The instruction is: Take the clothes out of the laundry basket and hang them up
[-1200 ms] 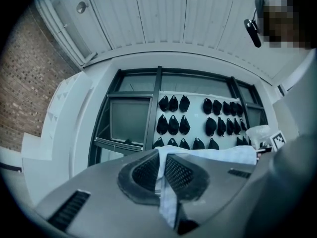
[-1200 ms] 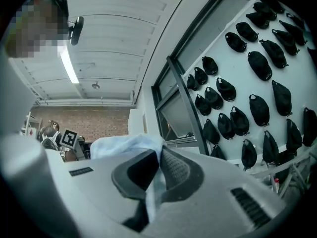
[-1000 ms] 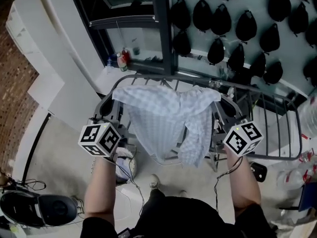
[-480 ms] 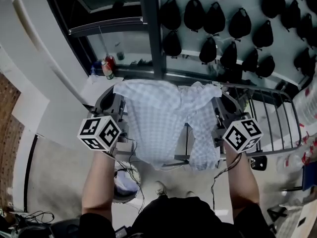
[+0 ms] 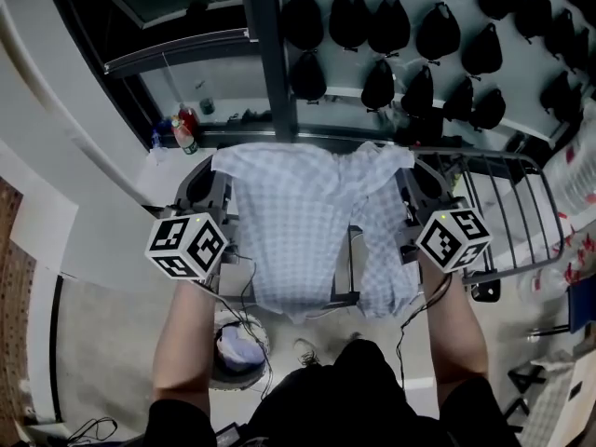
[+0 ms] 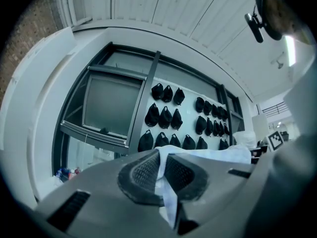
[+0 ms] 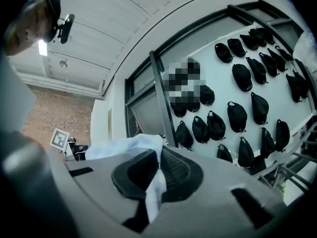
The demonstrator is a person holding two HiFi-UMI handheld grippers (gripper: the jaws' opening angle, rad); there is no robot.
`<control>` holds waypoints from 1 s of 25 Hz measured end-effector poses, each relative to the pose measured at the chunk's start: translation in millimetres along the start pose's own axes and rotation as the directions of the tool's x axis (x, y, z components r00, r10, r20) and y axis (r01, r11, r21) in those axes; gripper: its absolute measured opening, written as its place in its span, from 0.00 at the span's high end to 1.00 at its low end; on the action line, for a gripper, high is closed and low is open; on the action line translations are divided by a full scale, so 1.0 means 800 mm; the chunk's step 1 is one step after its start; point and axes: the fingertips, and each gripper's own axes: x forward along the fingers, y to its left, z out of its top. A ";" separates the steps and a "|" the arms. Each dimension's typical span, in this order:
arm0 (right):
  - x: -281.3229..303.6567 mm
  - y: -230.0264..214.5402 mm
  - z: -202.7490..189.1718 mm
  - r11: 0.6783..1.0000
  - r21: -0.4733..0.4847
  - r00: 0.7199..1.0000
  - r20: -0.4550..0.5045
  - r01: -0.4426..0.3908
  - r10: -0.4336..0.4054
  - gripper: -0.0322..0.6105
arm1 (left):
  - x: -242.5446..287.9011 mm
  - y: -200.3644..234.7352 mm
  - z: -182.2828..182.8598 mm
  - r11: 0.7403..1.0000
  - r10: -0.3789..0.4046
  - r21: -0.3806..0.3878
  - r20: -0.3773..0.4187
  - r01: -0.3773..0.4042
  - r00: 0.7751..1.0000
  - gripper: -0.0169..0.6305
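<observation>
A pale blue-and-white checked garment (image 5: 298,222) hangs spread between my two grippers in the head view, its lower part drooping toward my body. My left gripper (image 5: 216,170) is shut on its upper left corner; in the left gripper view the cloth (image 6: 166,182) is pinched between the dark ribbed pads. My right gripper (image 5: 410,168) is shut on the upper right corner, and the cloth (image 7: 154,182) shows between its pads too. A round laundry basket (image 5: 237,352) with more cloth in it stands on the floor below my left arm.
A metal drying rack (image 5: 507,212) with parallel bars stands to the right, just beyond the right gripper. Ahead is a dark-framed window (image 5: 270,73) and a wall of black caps (image 5: 438,35). Bottles (image 5: 183,130) sit on the sill at left. Cables trail on the floor.
The garment has been lifted higher and held flatter, both grippers still on its corners. My view has swung forward and to the right, bringing the basket under my left arm.
</observation>
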 end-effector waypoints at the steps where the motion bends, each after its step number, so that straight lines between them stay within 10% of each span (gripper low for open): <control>1: 0.002 -0.004 -0.005 1.000 0.001 1.000 -0.002 0.001 -0.001 0.93 | 0.003 0.000 -0.006 1.000 0.002 -0.001 -0.005 -0.002 1.000 0.95; 25: 0.145 -0.124 -0.100 0.994 0.069 0.982 -0.161 -0.087 0.097 0.93 | 0.119 0.042 -0.106 0.979 0.201 0.041 -0.123 -0.198 0.972 0.95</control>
